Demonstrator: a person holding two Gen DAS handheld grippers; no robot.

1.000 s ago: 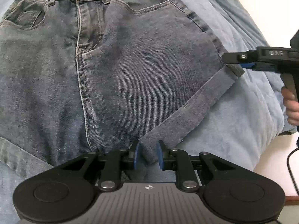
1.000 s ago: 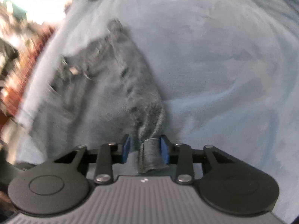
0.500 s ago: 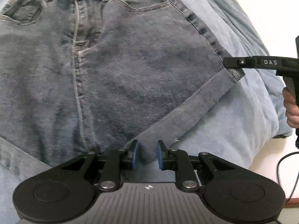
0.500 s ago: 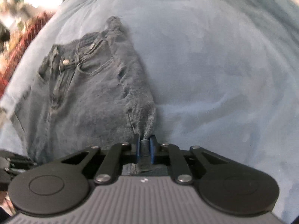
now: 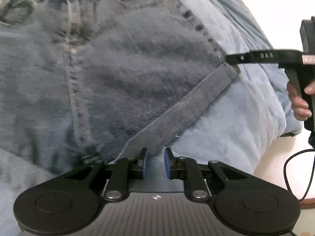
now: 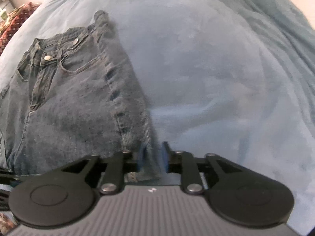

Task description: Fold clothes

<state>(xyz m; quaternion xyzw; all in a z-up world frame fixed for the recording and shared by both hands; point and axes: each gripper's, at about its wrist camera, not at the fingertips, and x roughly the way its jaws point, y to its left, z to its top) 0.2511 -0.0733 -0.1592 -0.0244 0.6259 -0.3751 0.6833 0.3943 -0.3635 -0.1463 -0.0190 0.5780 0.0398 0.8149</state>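
A pair of dark denim shorts [image 5: 122, 74] lies spread on a pale blue blanket [image 5: 226, 137], waistband away from the left wrist camera and cuffed leg hems toward it.

The left gripper [image 5: 155, 162] points down at the inner end of one cuffed hem. Its blue pads stand a little apart, and the hem's edge reaches down to the gap between them (whether the pads press on the cloth cannot be told from this view).

The right gripper [image 6: 152, 157] sits at the outer corner of the same leg, where the side seam meets the cuff. A fold of denim runs between its pads, and the jaws are opening with that fold between them. From the left wrist view, this gripper's black finger reaches the cuff corner from the right, with the person's hand [image 5: 299, 102] on its handle.
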